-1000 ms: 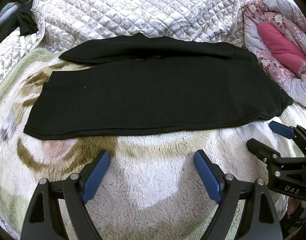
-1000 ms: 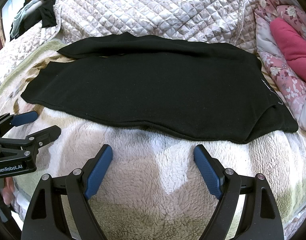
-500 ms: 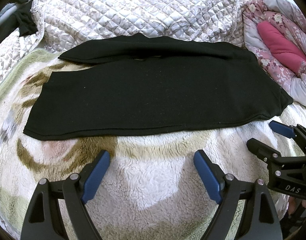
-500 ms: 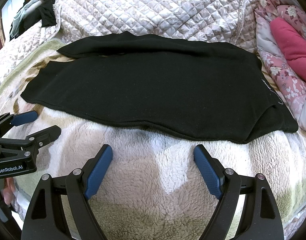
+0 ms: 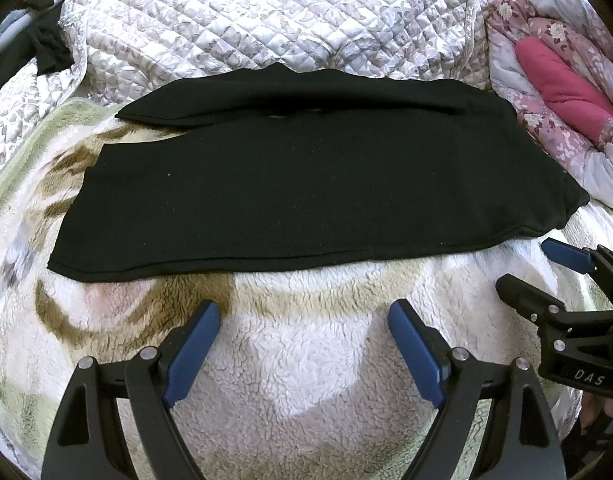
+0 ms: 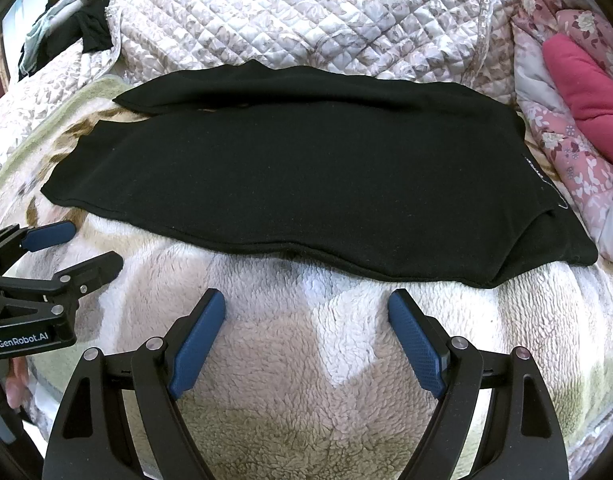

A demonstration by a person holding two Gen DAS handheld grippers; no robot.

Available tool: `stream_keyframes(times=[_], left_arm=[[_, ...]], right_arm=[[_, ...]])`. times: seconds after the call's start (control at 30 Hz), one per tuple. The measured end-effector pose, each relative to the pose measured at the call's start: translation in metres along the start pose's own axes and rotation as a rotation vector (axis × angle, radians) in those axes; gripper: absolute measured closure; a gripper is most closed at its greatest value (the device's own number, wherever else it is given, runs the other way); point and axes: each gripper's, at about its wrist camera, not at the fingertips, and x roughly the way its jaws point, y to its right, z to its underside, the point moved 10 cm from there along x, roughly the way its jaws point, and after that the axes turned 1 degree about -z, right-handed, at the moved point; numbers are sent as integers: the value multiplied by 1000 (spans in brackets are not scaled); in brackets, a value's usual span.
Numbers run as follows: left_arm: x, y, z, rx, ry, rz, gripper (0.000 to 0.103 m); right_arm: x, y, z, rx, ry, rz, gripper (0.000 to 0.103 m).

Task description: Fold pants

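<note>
Far left: dark clothes point(image 6: 86, 26) heaped at the bed edge, not part of the task. The left gripper point(image 5: 304, 344) hovers over the fleece blanket point(image 5: 306, 380), jaws spread wide, nothing in them, tips short of the cloth. It also shows at the left edge of the right wrist view, likewise open.

Centre: black pants point(image 5: 306, 188) lie flat across the blanket, lengthwise left-right, legs to the left, wider waist end to the right. One leg looks laid over the other, the far leg point(image 5: 234, 98) peeking out behind, its cuff offset from the near one. The quilted cover point(image 5: 266, 20) is bunched up just behind, touching the far edge.

Right: the right gripper point(image 6: 306, 340) is also wide open and empty, just short of the near hem point(image 6: 298, 250). Floral bedding with a pink pillow point(image 5: 558, 76) sits just beside the waist end.

Judgement: no grasp yet; the next fold is unstarted.

Risks:
- the blanket pile is deep, so a low pinch may grab fleece along with the hem
- the layers are stacked, so a shallow pinch may take only the top leg and peel it off
- uneven lifting by the two grippers would skew the fold
- the already offset cuffs would end up more misaligned
- the waist end could drag onto the floral bedding
</note>
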Motion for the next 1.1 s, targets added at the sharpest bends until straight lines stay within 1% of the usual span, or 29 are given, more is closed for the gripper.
stream_keyframes(times=[0.43, 1.0, 1.07, 1.1], left_arm=[[-1, -1, -3, 7, 18, 0, 14], [-1, -1, -3, 6, 18, 1, 14], [-1, -1, -3, 7, 19, 0, 14], [-1, -1, -3, 8, 19, 0, 14]], right_arm=[[2, 1, 1, 3, -9, -2, 19], [2, 1, 2, 2, -12, 1, 19], [-3, -1, -1, 7, -37, -3, 19], [2, 1, 0, -4, -16, 3, 19]])
